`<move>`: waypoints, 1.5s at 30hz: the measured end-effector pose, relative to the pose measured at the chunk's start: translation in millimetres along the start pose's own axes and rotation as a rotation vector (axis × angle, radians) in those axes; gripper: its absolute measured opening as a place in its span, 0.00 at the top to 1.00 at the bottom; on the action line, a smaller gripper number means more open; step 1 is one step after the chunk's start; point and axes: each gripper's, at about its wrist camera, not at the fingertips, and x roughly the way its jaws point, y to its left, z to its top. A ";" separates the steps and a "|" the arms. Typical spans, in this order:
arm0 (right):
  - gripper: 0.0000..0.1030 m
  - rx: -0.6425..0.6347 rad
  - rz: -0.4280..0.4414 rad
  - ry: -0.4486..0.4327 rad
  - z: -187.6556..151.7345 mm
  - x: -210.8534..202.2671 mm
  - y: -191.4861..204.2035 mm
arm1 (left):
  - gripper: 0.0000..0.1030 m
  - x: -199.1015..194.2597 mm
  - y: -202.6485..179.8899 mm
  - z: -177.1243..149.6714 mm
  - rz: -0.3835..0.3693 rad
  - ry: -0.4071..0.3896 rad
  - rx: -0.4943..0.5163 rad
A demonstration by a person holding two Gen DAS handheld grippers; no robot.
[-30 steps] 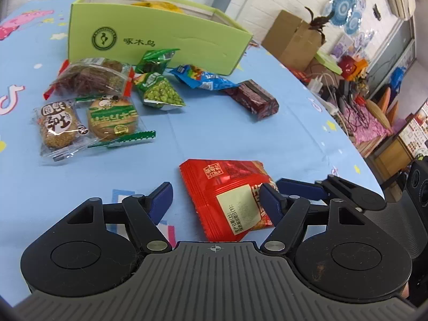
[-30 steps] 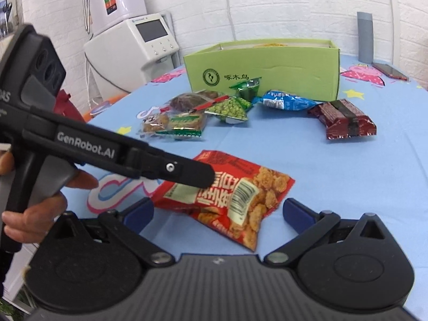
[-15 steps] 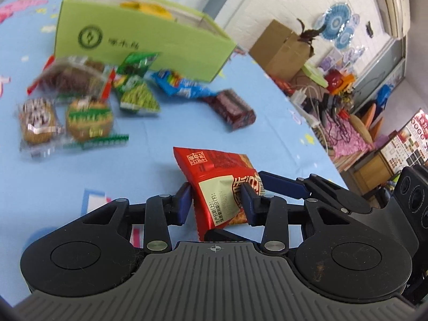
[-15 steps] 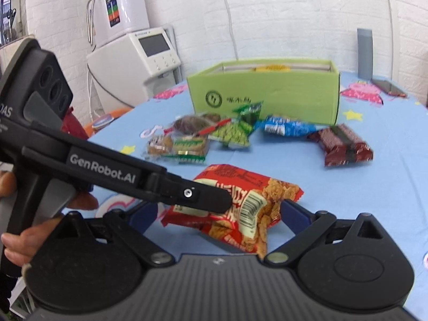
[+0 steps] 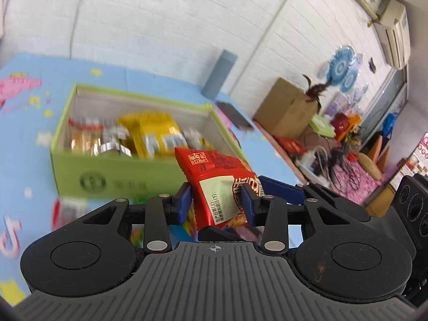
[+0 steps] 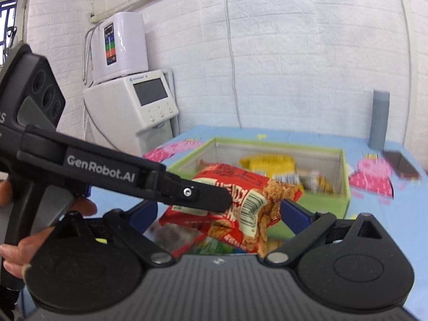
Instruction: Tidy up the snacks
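The room has white brick walls (image 6: 294, 53), with an air conditioner (image 5: 396, 18) high on one and blue paper fans (image 5: 341, 68) below it. A white machine (image 6: 131, 107) with a screen stands past the table's left edge, a brown carton (image 5: 286, 107) and a clutter of coloured things past its right edge. The table (image 5: 24, 139) is covered in a blue cartoon-print cloth. A green box (image 5: 120, 179) sits open in the middle, with yellow and clear packets inside. A grey cylinder (image 6: 379, 119) stands at the far edge and a dark phone (image 6: 401, 164) lies beside it.

The red snack bag (image 5: 216, 187) hangs in the air just before the box's near wall, off the cloth. The left gripper (image 5: 216, 204) is clamped on it. The right gripper (image 6: 218, 214) is spread wide; the bag lies between its fingers, and whether the right-hand pad touches it I cannot tell. A hand (image 6: 13, 251) grips the left handle.
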 end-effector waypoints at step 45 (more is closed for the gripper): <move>0.01 0.042 0.147 0.262 -84.0 30.8 74.0 | 0.53 -61.9 103.9 -83.6 0.237 0.059 -0.092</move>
